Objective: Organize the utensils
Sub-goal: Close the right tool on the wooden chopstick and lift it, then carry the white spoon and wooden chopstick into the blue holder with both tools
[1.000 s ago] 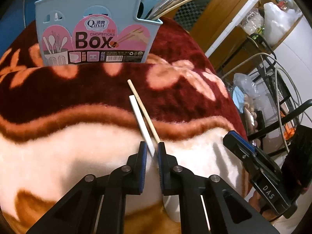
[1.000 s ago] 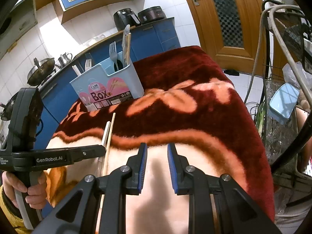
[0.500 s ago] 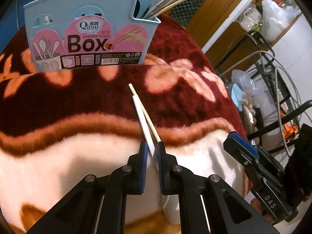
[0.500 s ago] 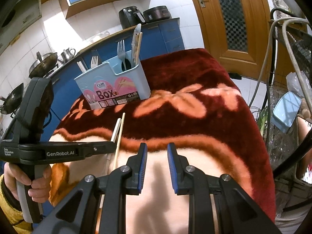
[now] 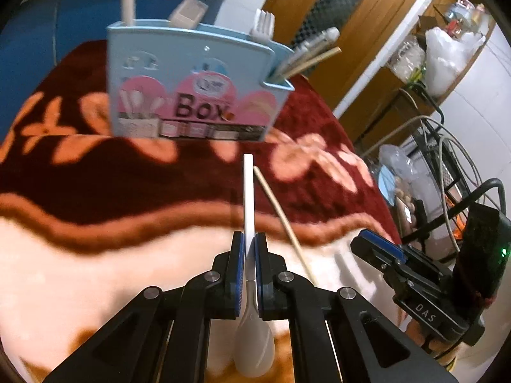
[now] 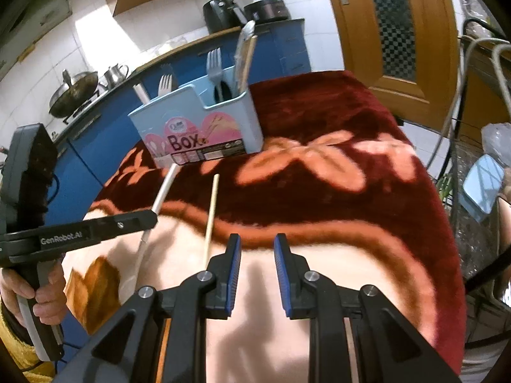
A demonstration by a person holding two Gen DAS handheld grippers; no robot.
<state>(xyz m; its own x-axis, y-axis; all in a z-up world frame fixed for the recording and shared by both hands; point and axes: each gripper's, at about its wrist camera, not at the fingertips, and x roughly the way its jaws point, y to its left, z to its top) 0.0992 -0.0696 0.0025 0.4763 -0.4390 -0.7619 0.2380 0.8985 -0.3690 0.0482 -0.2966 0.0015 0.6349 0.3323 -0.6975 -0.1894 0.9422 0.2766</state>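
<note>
Left wrist view: a pale blue box (image 5: 191, 86) with a pink "Box" label stands upright on the far part of the blanket (image 5: 95, 191). Out of its top stick a white handle (image 5: 127, 3) at the left, a blurred pale utensil beside it, and a white fork (image 5: 263, 25). Its small side compartment at the right holds a metal piece and a chopstick (image 5: 316, 60), both leaning out to the right. In the right wrist view the same box (image 6: 194, 127) shows two forks (image 6: 214, 67) and the metal piece with a wooden stick in the side compartment.

The left gripper (image 5: 249, 242) is clenched on the handle of a white spoon (image 5: 248, 198); its jaws have just been closing on it. The handle points toward the box and the bowl lies back under the gripper. A loose wooden chopstick (image 5: 281, 217) lies on the blanket just right of the spoon, apart from it. The right gripper (image 6: 257, 249) hangs over the pale part of the blanket, jaws parted with nothing between them. A hand (image 6: 41, 290) in a yellow sleeve holds the left gripper's grip.

The blanket is fleece, dark red with orange flowers and a cream field. Behind are blue cabinets, a wok (image 6: 73, 92) and a kettle on the counter, two dark appliances, a wooden door (image 6: 392, 25), and a wire rack at the right.
</note>
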